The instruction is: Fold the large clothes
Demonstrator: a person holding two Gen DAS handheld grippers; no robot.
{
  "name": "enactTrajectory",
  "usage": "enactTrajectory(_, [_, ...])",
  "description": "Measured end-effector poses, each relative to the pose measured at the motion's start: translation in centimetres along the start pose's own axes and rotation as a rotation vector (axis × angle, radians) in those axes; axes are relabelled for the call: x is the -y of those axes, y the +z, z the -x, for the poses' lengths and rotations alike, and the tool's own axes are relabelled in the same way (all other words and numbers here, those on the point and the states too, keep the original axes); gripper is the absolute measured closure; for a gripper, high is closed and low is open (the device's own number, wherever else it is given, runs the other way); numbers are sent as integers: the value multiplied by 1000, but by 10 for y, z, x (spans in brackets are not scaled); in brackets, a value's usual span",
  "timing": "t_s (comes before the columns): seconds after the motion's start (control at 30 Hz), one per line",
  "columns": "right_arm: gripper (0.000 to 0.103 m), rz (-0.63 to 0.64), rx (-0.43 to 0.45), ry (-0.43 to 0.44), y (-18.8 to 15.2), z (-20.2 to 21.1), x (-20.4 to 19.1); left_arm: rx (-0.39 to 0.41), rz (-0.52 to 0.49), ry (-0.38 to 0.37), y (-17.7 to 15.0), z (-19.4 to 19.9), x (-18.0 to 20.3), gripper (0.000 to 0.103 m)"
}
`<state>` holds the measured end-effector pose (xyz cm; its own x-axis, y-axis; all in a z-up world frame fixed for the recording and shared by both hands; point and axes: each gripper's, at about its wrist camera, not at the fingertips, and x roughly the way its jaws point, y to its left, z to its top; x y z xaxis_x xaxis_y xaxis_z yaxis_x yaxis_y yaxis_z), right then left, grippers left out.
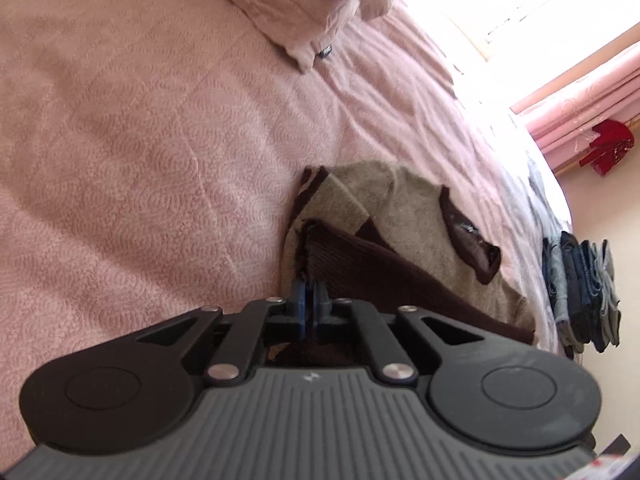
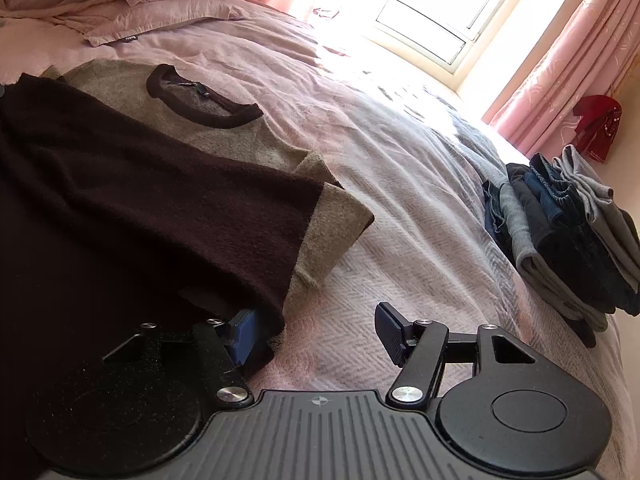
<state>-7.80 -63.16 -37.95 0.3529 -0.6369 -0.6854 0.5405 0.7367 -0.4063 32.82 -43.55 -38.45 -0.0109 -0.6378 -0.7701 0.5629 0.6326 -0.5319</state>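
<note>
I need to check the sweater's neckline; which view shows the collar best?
The right wrist view: the dark brown collar lies flat and whole on the sweater. The left wrist view shows it foreshortened, edge-on.

You have hard daylight pouring through the window [image 2: 432, 12], which blows out to pure white in both views and washes the bedspread [image 2: 400, 168] beneath it. Away from it the dark sweater [image 2: 120, 184] loses detail in shadow. Fisheye bending curves everything at the edges, corners go black, and the left view is slightly soft.
</note>
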Motion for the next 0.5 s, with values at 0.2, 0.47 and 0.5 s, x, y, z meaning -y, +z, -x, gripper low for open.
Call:
enactTrajectory(0.2, [44, -43, -17, 14, -3, -1, 12, -22, -26, 34, -15, 12, -4, 102])
enactTrajectory(0.47, [44, -17, -82, 102, 1, 6, 18, -35, -361, 304, -31, -18, 17, 103])
enactTrajectory(0.5, [44, -55, -80, 116, 3, 10, 27, -34, -380, 298, -32, -13, 19, 102])
